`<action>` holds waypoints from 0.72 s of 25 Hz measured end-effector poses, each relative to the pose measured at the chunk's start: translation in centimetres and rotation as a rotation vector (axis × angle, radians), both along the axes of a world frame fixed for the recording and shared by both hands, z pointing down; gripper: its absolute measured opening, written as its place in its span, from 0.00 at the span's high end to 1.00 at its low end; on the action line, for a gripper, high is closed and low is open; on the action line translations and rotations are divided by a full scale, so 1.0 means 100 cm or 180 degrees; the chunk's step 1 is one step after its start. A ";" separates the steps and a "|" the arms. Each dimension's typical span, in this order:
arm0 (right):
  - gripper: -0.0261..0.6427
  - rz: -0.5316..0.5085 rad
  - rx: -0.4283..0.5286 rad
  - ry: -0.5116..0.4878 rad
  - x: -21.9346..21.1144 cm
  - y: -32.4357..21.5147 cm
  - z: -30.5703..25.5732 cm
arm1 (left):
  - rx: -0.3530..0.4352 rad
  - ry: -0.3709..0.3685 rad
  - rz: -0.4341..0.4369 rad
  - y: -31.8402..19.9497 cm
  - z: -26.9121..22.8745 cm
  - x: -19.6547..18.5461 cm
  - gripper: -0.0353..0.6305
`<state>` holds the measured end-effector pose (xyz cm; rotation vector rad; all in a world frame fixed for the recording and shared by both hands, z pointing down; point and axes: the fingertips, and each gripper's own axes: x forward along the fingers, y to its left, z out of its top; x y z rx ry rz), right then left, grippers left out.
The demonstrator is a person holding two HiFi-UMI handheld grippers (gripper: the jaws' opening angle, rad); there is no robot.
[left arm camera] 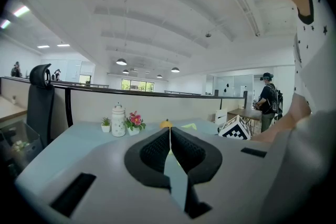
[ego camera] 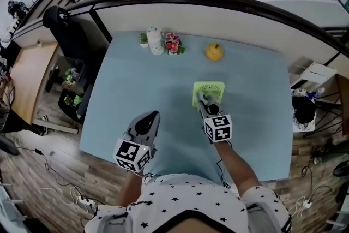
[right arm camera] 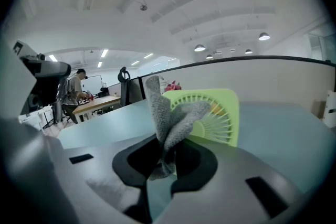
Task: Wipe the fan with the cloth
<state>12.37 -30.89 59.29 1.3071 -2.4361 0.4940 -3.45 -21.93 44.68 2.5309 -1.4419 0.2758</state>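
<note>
Open-plan office with railings and desks all round, and from the head view a pale blue worktop (ego camera: 136,84) bearing a white jar (ego camera: 155,41), some flowers (ego camera: 173,43) and a small yellow ornament (ego camera: 214,52) along its far edge. The lime-green fan (ego camera: 209,91) stands nearer the middle. The right gripper (ego camera: 204,102) is right up against its near side, while the left gripper (ego camera: 148,120) hangs well apart, lower and off to the left. So the right hand is plainly the one placed to do the wiping. Through the left gripper view, the fingers (left arm camera: 157,149) are pressed together with nothing between them, pointing out over the worktop toward the jar. Through the right gripper view, the fingers (right arm camera: 191,157) are clamped on a grey knitted cloth (right arm camera: 160,107), which stands up in a fold. The fan lies straight ahead of it, just beyond the fingertips, its face turned toward the gripper. It is a square frame with rounded corners around a round grille of fine radial ribs. The cloth's upper fold seems to rest on the grille's left part, though I cannot be sure it touches.
</note>
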 end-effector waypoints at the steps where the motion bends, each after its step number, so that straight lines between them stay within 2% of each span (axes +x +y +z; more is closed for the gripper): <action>1: 0.88 -0.0078 -0.0035 0.0019 -0.010 0.002 0.005 | -0.0005 -0.0004 -0.0026 0.001 0.001 -0.003 0.90; 4: 0.88 -0.0241 -0.0152 0.0068 -0.032 0.007 0.021 | -0.0023 -0.0018 -0.0107 0.005 0.001 -0.013 0.90; 8: 0.88 -0.0311 -0.0261 0.0138 -0.041 0.005 0.037 | -0.0038 -0.0043 -0.0218 0.011 0.001 -0.024 0.90; 13: 0.88 -0.0244 -0.0322 0.0204 -0.029 0.001 0.047 | -0.0056 -0.0065 -0.0286 0.014 0.002 -0.030 0.90; 18: 0.88 -0.0059 -0.0322 0.0209 -0.001 -0.001 0.048 | -0.0050 -0.0066 -0.0195 0.012 0.003 -0.019 0.90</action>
